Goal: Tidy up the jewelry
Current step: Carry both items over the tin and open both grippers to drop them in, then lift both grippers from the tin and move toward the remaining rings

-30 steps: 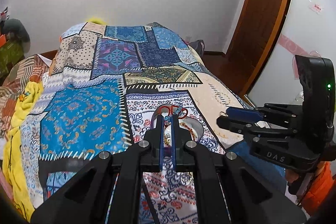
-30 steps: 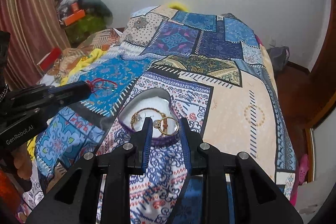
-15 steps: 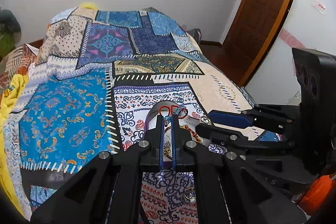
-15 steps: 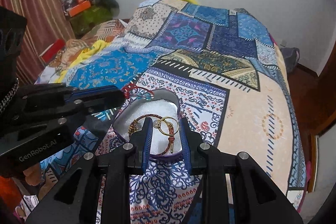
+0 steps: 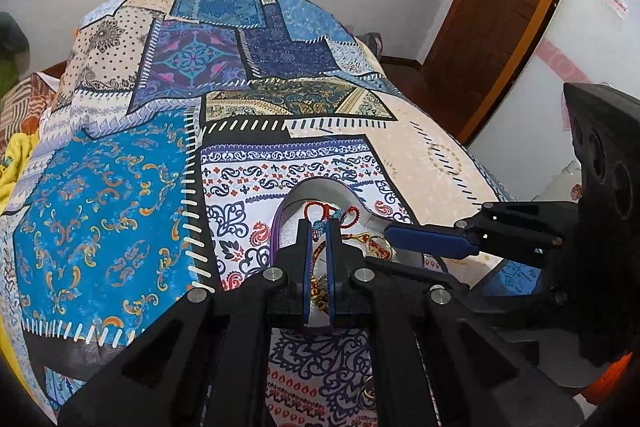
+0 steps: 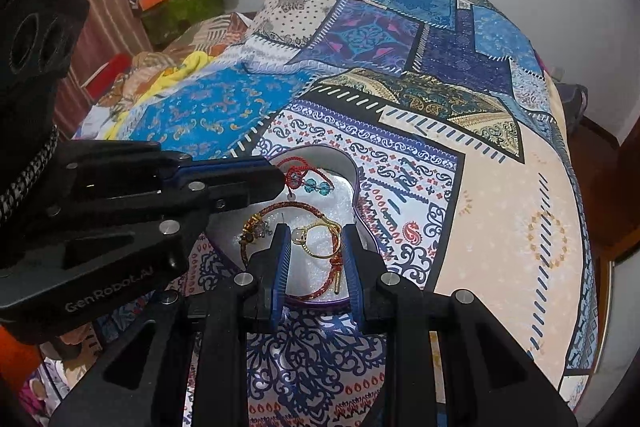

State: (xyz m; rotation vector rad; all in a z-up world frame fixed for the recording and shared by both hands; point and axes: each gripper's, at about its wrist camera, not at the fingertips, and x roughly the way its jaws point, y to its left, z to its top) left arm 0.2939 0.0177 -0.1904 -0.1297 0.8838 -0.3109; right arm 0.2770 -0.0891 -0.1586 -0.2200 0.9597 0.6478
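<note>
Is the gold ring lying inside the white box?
Yes, the gold ring lies on the white lining of the box, between the right gripper's fingers.

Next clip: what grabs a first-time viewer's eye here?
The loud patchwork bedspread fills both views. On it, near the cameras, sits a white heart-shaped tray holding a gold ring and a braided red bracelet. The left claw dangles a red cord bracelet with blue beads over its rim.

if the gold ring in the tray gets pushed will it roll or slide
The gold ring lies flat, so it would probably slide, not roll. It looks thin and light, likely skidding easily on the tray. It overlaps the braided bracelet, which might snag it.
</note>
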